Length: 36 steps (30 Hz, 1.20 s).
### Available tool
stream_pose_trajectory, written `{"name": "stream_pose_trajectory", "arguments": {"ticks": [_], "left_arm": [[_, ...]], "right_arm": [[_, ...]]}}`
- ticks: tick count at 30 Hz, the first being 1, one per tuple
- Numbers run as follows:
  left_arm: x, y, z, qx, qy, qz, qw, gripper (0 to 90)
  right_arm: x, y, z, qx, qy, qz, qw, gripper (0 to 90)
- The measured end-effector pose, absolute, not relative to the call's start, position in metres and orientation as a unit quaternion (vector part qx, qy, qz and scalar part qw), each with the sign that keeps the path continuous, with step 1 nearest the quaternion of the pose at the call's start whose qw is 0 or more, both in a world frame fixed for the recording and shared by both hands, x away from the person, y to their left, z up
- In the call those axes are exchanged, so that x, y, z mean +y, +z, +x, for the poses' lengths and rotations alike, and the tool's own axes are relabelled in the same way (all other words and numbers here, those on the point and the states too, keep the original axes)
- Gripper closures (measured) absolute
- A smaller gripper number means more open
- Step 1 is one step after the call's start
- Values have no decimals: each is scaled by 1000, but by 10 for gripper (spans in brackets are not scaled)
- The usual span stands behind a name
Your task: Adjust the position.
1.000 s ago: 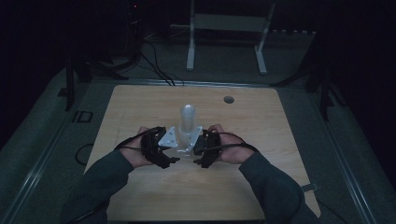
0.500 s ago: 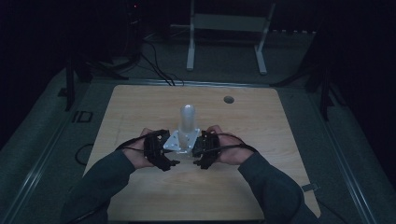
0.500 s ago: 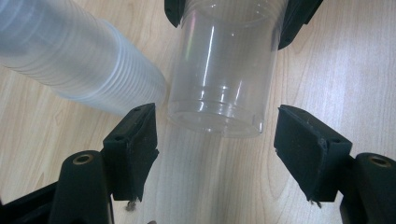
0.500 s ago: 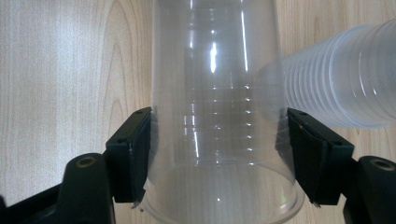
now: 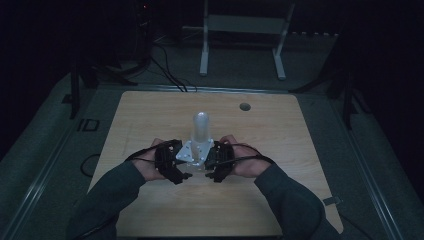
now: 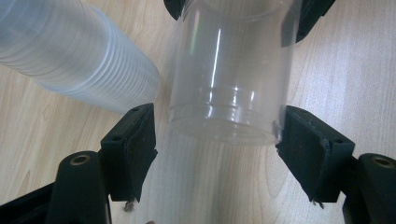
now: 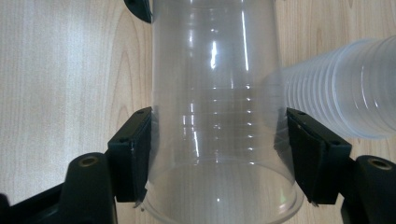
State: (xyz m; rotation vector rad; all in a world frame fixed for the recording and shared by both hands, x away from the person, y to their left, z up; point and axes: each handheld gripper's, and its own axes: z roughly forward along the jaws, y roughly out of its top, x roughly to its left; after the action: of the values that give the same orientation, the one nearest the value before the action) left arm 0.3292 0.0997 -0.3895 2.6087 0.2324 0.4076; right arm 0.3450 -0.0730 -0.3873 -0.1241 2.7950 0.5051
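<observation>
While my right gripper squeezes the clear cup, my left gripper has been letting go; wooden table, cup stack at twelve o'clock, dark room.

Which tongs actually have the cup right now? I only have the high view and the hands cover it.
Observer: The right tongs. Both pads press the sides of the clear cup near its wide mouth.
Operator: Left ones?
Observer: The left tongs have just been opening. The cup's base end sits between them, with a gap at one pad.
Operator: Is the cup touching the stack?
Observer: It doesn't look like it. In the left gripper view a strip of table shows between the cup and the stack of cups.
</observation>
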Motion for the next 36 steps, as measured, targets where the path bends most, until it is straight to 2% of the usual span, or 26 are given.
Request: {"name": "stream_pose_trajectory", "arguments": {"ticks": [6,10,11,13,18,21,26,30,36], "left_arm": [[98,-388,332,68,146,961,227,290],[98,-388,332,59,141,963,223,336],[98,-389,332,60,139,963,224,354],[96,-395,328,97,132,950,266,381],[98,-396,327,98,126,949,272,406],[100,-393,329,80,131,956,250,411],[103,-394,330,82,133,956,249,412],[106,-395,331,87,132,954,254,412],[111,-400,335,98,130,952,259,413]], "right_arm": [[-71,-387,343,972,176,-42,147,308],[-71,-387,343,972,178,-42,147,307],[-71,-387,343,972,178,-42,147,307],[-72,-387,343,972,178,-41,147,303],[-74,-388,343,971,185,-50,143,285],[-74,-388,343,971,188,-53,140,262],[-75,-388,342,968,193,-51,152,139],[-77,-386,341,968,198,-49,146,143],[-82,-380,343,962,216,-38,162,131]]}}
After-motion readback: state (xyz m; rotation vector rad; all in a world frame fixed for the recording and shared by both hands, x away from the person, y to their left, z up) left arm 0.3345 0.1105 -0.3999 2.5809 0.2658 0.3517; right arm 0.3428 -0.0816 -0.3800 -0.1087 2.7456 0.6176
